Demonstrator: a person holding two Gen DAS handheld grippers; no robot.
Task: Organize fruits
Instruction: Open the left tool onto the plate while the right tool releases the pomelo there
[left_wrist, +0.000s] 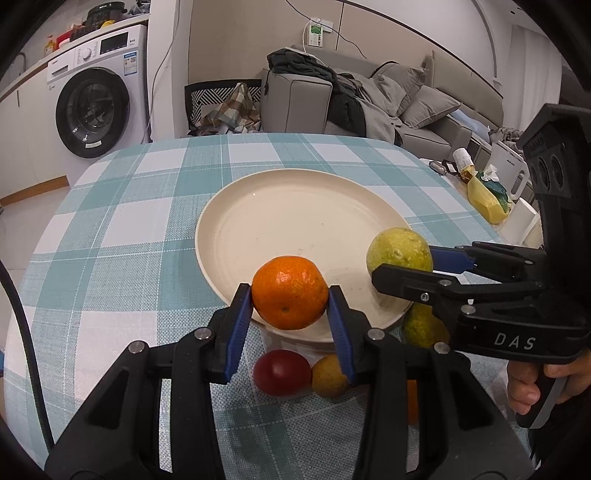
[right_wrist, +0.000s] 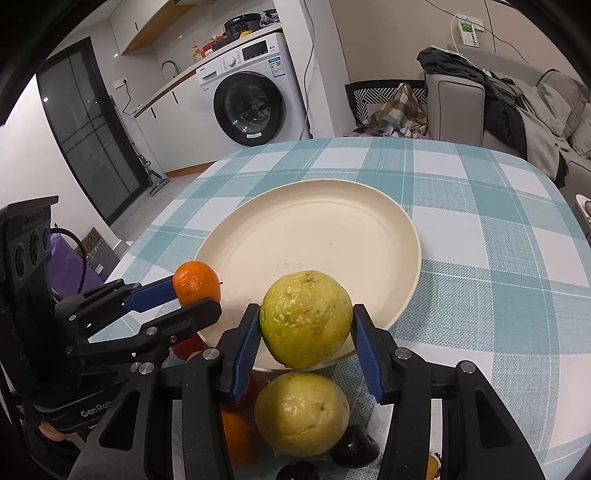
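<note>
In the left wrist view, your left gripper (left_wrist: 290, 299) grasps an orange (left_wrist: 290, 291) between its two blue fingers (left_wrist: 240, 314), one on each side of the fruit. The orange hangs above the near rim of a cream plate (left_wrist: 288, 214), which stands on the checked surface (left_wrist: 122, 236). Nothing lies inside the plate. From the right side your right gripper (left_wrist: 402, 264) comes in and holds a guava (left_wrist: 399, 251) over the right rim of the plate. Under the left gripper, on the surface just before the plate, you see a red fruit (left_wrist: 281, 372) and a small yellow fruit (left_wrist: 328, 376) touching each other. A second green fruit (left_wrist: 421, 326) lies beside the plate, partly hidden by the right gripper. Your hand (left_wrist: 543, 384) holds the handle of the right gripper.

In the right wrist view, the right gripper (right_wrist: 306, 325) is clenched on the guava (right_wrist: 306, 319), with the blue fingers (right_wrist: 245, 347) pressing on both sides. The guava is above the near rim of the plate (right_wrist: 314, 229). At the left, the left gripper (right_wrist: 192, 295) holds the orange (right_wrist: 195, 282) near the left rim of the plate. Below the held guava a second guava (right_wrist: 301, 413) lies on the surface (right_wrist: 480, 258), with an orange fruit (right_wrist: 238, 435) at its left and a dark fruit (right_wrist: 354, 450) at its right.
</note>
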